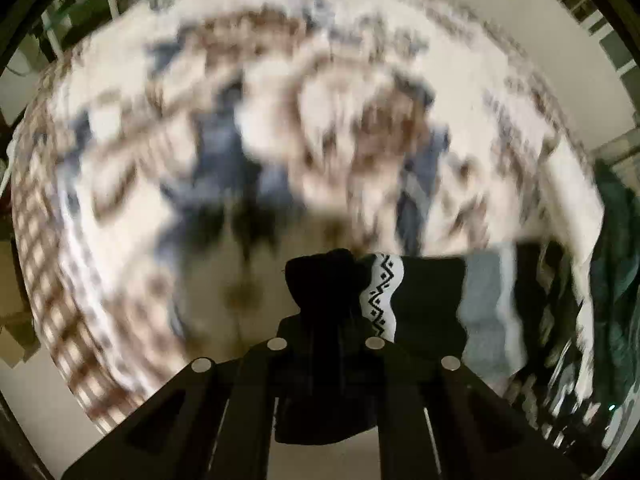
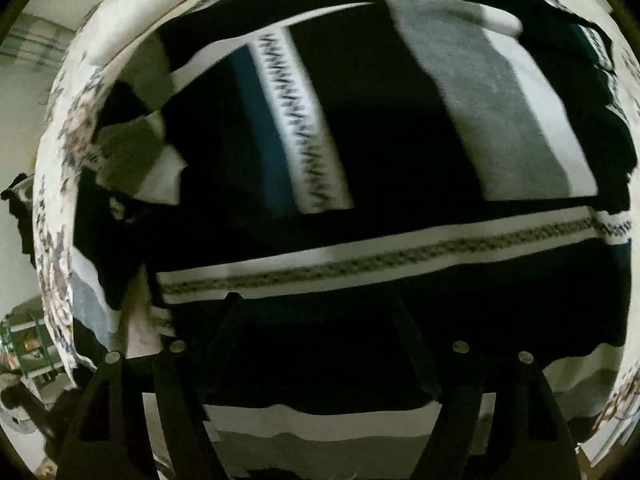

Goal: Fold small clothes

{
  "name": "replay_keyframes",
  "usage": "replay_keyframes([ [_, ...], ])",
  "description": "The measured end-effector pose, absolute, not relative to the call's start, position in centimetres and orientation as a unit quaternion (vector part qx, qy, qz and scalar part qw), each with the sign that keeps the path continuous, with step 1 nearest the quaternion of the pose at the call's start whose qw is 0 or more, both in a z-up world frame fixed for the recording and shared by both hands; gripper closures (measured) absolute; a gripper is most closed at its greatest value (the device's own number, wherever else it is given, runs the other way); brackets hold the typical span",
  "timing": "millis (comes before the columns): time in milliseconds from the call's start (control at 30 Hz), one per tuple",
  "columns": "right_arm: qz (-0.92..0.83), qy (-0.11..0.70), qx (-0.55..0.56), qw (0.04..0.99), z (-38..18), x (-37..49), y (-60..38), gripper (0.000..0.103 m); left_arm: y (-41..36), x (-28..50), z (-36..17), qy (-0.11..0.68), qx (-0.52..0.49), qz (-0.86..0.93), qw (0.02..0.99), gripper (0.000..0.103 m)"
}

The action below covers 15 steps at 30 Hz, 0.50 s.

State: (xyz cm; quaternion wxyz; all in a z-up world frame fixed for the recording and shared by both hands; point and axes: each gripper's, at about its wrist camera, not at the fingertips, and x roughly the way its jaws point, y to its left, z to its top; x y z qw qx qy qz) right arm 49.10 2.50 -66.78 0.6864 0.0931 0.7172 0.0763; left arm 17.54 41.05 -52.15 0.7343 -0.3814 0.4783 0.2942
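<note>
Over the patterned cloth, left gripper jaws clamped on striped garment; right gripper jaws apart.

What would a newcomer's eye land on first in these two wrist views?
In the left wrist view, the left gripper is shut on a black knitted garment with a white zigzag band, held above a blurred cream cloth patterned in brown and blue. In the right wrist view, the open right gripper hangs over the same striped knit, which fills the frame.
</note>
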Motion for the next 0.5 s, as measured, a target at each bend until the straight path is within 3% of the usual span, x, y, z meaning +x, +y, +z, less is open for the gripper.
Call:
replay_keyframes([
  [100,0.092,0.708,0.093,0.694,-66.4,48.7,4.7,0.025,44.4,18.4,-50.5,0.448,-0.377,0.306,0.750,0.096],
  [200,0.101,0.708,0.096,0.692,-66.7,48.4,6.6,0.025,47.4,19.0,-51.4,0.440,-0.402,0.302,0.744,0.088],
  [333,0.106,0.711,0.098,0.689,-66.3,48.1,8.1,0.025,48.8,17.4,-53.6,0.433,-0.485,0.288,0.703,0.080],
  [400,0.096,0.702,0.088,0.701,-65.6,48.0,8.5,0.025,48.1,15.7,-54.0,0.413,-0.526,0.288,0.686,0.069],
  [433,0.084,0.692,0.078,0.713,-65.3,48.0,8.4,0.022,47.5,14.7,-54.1,0.408,-0.537,0.292,0.679,0.051],
  [467,0.076,0.686,0.069,0.720,-65.0,48.7,9.7,0.018,47.0,13.8,-54.2,0.398,-0.551,0.298,0.670,0.037],
  [500,0.062,0.675,0.056,0.733,-64.6,48.8,9.4,0.007,46.5,13.2,-54.3,0.390,-0.562,0.300,0.665,0.037],
])
